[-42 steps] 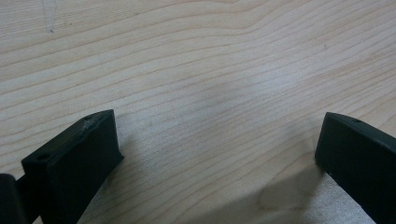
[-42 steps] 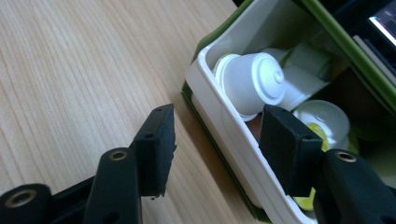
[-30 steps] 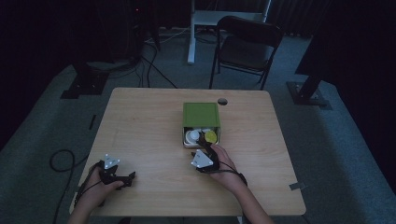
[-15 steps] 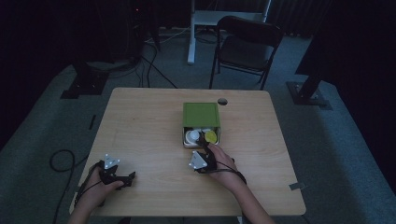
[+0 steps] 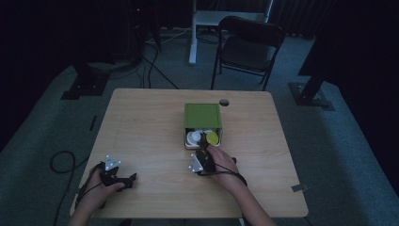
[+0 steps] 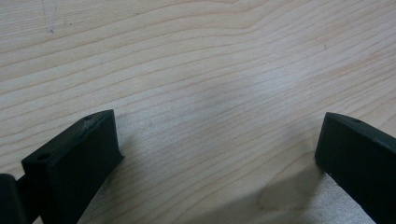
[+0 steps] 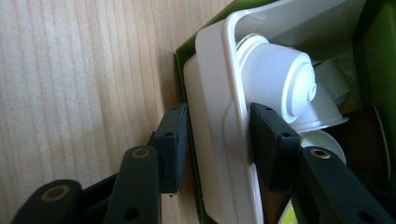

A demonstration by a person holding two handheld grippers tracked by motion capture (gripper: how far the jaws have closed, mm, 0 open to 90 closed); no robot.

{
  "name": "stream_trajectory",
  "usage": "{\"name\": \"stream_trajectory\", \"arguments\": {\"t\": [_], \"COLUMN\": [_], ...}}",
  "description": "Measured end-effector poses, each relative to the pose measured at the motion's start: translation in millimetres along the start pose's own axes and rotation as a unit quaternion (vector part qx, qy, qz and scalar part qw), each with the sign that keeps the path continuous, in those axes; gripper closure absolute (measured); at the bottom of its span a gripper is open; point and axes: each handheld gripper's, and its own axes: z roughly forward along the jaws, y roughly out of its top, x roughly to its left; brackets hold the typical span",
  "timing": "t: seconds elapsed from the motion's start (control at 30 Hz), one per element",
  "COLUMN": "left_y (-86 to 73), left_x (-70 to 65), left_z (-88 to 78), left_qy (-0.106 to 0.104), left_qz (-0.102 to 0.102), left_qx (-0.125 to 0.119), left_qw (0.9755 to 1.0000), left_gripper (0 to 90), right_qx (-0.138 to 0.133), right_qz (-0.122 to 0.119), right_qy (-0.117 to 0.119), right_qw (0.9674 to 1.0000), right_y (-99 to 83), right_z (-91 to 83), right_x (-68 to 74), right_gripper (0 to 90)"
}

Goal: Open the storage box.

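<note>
The green box (image 5: 203, 116) sits on the tabletop (image 5: 146, 127), a little toward the far edge and just in front of a small round hole (image 5: 224, 102) in the wood. A white tray (image 7: 219, 154) stands pulled part-way out of the box's near, open side; in it lie a white cup (image 7: 280, 84) on its side and, beside that, a yellow-green round piece (image 5: 212, 137). The right tongs (image 7: 219, 140) sit at the near side of the box, held by the right hand (image 5: 221, 162), and straddle the tray's front wall: one jaw outside, between the tray and the box's green edge, the other inside, just in front of the white cup. Its jaws have just been closing with that wall between them; the inner pad (image 7: 268, 135) lies against the wall, the outer pad looks close to touching, and I cannot tell whether the grip is firm yet. The left tongs (image 5: 117, 176) rest well away from the box, near the tabletop's near left corner, held by the left hand (image 5: 96, 190); their jaws stand wide apart, released, over bare wood.
</note>
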Motion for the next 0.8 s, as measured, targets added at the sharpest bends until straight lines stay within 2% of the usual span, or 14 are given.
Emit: {"name": "stream_trajectory", "arguments": {"t": [0.23,0.37,0.8], "left_y": [0.0,0.0,0.0], "left_x": [0.0,0.0,0.0], "left_z": [0.0,0.0,0.0], "left_qy": [0.0,0.0,0.0], "left_qz": [0.0,0.0,0.0], "left_qx": [0.0,0.0,0.0], "left_qw": [1.0,1.0,1.0], "left_gripper": [0.0,0.0,0.0], "right_qx": [0.004,0.006,0.017], "right_qz": [0.008,0.004,-0.01], "right_qy": [-0.006,-0.012,-0.007], "right_qw": [0.9999,0.9999,0.9998], "right_y": [-0.6,-0.3,2.8], "right_z": [1.1,1.4,-0.8], "right_x": [-0.5,-1.1,-2.1], "right_gripper": [63.7,67.9,69.7]}}
